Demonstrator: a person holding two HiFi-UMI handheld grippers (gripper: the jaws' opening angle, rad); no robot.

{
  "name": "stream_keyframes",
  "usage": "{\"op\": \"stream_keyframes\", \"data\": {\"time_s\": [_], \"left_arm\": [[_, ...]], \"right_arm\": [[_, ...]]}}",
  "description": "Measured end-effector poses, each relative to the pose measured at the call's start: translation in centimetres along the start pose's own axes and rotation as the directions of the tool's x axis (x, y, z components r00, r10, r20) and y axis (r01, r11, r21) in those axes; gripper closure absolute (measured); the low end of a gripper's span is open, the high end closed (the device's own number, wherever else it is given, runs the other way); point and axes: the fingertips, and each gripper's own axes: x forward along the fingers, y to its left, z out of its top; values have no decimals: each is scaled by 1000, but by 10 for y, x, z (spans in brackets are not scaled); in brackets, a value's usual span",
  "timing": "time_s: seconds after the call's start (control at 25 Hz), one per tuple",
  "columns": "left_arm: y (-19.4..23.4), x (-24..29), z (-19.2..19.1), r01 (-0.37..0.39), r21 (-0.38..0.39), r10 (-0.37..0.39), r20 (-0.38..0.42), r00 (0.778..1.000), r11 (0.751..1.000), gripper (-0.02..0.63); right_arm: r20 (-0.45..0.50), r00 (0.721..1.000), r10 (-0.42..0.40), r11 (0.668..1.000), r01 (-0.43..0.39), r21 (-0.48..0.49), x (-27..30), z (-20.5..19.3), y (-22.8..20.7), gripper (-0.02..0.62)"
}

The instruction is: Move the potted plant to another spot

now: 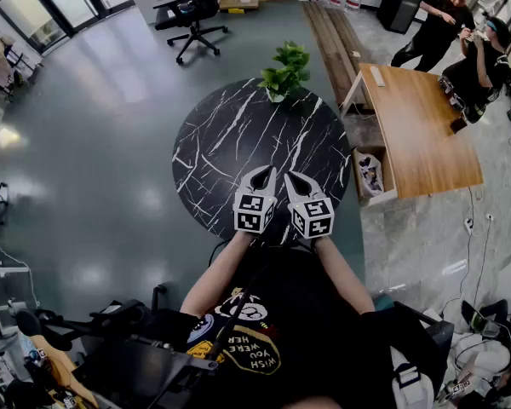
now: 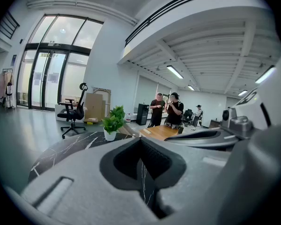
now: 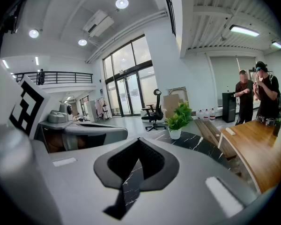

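Sitting at the far edge of the table (image 1: pixel 230 143), the plant (image 1: pixel 285 71) is untouched, so by my read we're at the very start, with the reach not yet begun. Left gripper (image 1: pixel 262 177) and right gripper (image 1: pixel 296 181) hover side by side over the near edge, well apart from the pot, jaws pressed together and holding nothing. Next call, I'd say: one gripper goes across the table, opens, and closes on the pot.

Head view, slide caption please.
Left gripper and right gripper, both shut, above the marble table; potted plant at its far edge.
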Motion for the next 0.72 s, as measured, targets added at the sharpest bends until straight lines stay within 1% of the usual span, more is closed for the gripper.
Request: {"op": "stream_keyframes", "data": {"time_s": [0.44, 0.6, 0.72], "left_arm": [[-1, 9, -4, 7, -10, -7, -14, 1000, 1000, 601], [4, 16, -7, 12, -9, -12, -36, 999, 1000, 601], [14, 25, -8, 14, -12, -15, -61, 998, 1000, 601]], "right_arm": [[-12, 1000, -12, 1000, 12, 26, 2, -7, -9, 594], [-3, 1000, -17, 998, 18, 54, 7, -8, -14, 594], [-26, 999, -20, 998, 22, 67, 18, -9, -19, 594]]}}
